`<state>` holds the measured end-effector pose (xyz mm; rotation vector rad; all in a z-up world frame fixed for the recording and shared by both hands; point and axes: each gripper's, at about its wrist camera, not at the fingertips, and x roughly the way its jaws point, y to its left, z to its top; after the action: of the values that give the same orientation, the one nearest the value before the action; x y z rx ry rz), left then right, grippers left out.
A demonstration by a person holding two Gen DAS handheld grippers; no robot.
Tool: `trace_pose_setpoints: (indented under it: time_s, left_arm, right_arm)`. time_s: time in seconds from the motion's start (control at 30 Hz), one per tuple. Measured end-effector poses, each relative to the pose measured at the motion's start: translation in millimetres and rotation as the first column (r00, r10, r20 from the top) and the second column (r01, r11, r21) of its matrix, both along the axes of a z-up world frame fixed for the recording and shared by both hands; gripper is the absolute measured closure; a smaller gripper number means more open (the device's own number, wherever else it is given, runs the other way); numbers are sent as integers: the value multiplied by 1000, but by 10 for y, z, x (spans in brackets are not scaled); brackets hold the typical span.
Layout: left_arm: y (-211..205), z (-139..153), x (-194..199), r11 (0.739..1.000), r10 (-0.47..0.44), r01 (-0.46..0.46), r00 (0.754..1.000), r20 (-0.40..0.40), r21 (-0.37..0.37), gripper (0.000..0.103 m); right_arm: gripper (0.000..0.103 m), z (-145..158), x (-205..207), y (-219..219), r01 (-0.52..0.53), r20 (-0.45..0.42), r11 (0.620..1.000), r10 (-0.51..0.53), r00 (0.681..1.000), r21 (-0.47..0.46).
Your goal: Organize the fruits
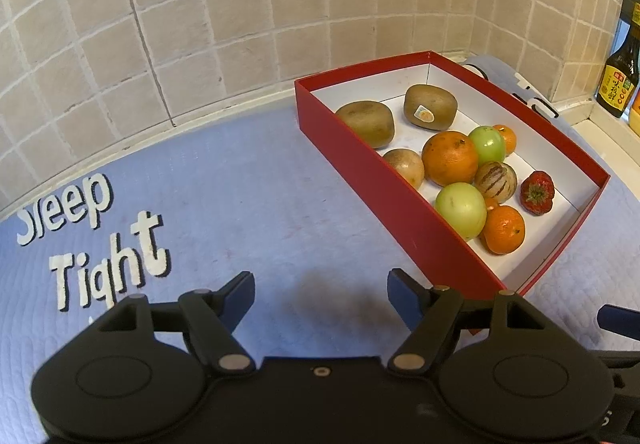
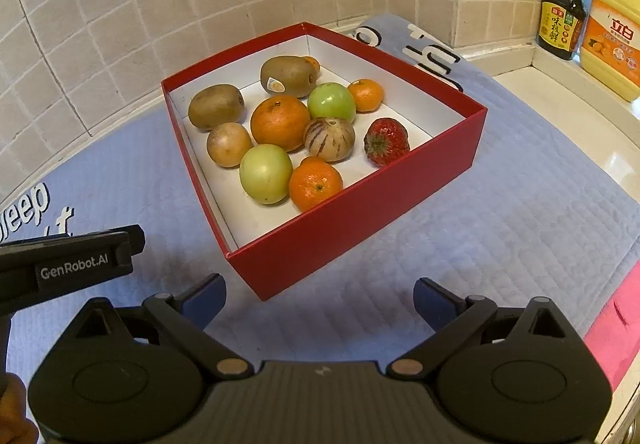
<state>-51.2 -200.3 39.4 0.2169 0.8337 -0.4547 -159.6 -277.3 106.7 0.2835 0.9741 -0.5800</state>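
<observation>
Both sets of fingers spread wide, nothing held: left gripper [image 1: 321, 294] above bare mat [image 1: 224, 203], right gripper [image 2: 320, 298] just short of the near corner of the box [image 2: 352, 219]. Box ahead of the right fingers, ahead and right of the left fingers.

Inside, all loose and crowded: 2 kiwis [image 2: 216, 105], 1 big orange [image 2: 280, 122], 2 green apples [image 2: 266, 173], 1 striped melon [image 2: 329, 138], 1 tan round fruit [image 2: 229, 144], several mandarins [image 2: 316, 183], 1 strawberry [image 2: 386, 141] set a little apart, toward the right wall.

No fruit seen out on the mat, so sorting probably near done, or rearranging within the box still to come.

Risks, as judged:
- Round fruits touching; closing on 1 likely to nudge neighbours and set them rolling.
- Strawberry soft; a hard squeeze could crush it.
- Light cardboard wall; a low approach could catch the rim and shove or tip the box.
- Left gripper close beside the right one; possible clash if both reach in.
</observation>
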Motion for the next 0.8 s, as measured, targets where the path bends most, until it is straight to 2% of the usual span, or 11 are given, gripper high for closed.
trace_pose_setpoints:
  time_s: [0.8]
  left_arm:
    - [9,10,-7,1000,16,-16,1000,1,-10,11]
  right_arm:
    - [2,15,-36,12,13,5,1000,-13,1000,-10]
